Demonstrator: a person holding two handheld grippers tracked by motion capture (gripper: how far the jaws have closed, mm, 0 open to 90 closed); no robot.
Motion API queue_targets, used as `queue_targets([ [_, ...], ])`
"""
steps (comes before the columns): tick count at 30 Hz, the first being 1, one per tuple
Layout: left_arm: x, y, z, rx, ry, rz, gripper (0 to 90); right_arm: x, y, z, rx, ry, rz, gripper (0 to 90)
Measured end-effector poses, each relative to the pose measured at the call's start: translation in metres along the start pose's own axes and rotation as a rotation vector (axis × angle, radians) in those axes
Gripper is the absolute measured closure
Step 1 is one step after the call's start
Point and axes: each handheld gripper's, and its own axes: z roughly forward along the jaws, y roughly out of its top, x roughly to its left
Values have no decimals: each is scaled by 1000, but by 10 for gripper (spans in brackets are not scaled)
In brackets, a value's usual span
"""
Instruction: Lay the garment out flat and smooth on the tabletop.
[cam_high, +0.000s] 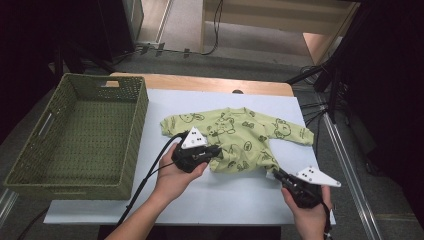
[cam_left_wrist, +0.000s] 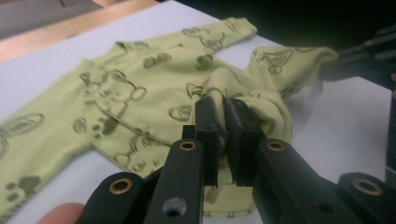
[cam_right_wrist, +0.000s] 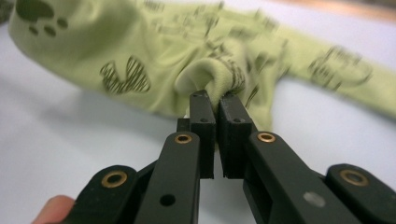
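One light-green baby garment (cam_high: 240, 135), printed with dark cartoon animals, lies on the white sheet (cam_high: 220, 200) that covers the counter (cam_high: 200, 82), roughly at the sheet's middle. Its two sleeves spread to either side and its neck points away from the person. Two grippers work on it, one in each hand.

The left gripper (cam_high: 216, 151) sits at the garment's near left hem. In the left gripper view its jaws are closed almost together on a bunched fold of the green cloth (cam_left_wrist: 219, 100), which rises between them. The right gripper (cam_high: 276, 173) reaches the near right corner of the hem. In the right gripper view its jaws are likewise pressed nearly shut, with a rounded fold of the fabric (cam_right_wrist: 208, 79) pinched at their tips. Under both grips the hem looks gathered and lifted a little off the sheet, while the chest and sleeves rest flat.

One woven green basket (cam_high: 135, 115) stands on the left part of the counter, just beside the sheet's left edge and apart from the garment. It has two cut-out handles, one in its far wall and one in its left wall.
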Motion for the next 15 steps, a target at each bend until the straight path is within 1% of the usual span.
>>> queue_targets([
  [1, 2, 4, 0, -10, 11, 1, 836, -3, 7, 0, -17, -13, -9, 834],
  [4, 9, 14, -2, -44, 47, 0, 834, -9, 26, -1, -65, -25, -29, 833],
  [6, 11, 19, -6, -63, 48, -3, 833, -8, 36, -4, -83, -22, -42, 833],
  [8, 10, 21, -10, -77, 53, 16, 833, -4, 41, -10, -107, -10, -60, 833],
  [10, 10, 21, -14, -86, 56, 28, 832, 1, 41, -16, -117, 7, -78, 831],
  [12, 11, 19, -17, -89, 56, 23, 831, 10, 36, -20, -107, 37, -80, 829],
  [13, 11, 17, -18, -91, 49, 16, 831, 15, 32, -21, -94, 45, -98, 828],
  [15, 6, 11, -19, -83, 30, 27, 830, 23, 23, -22, -70, 57, -142, 825],
])
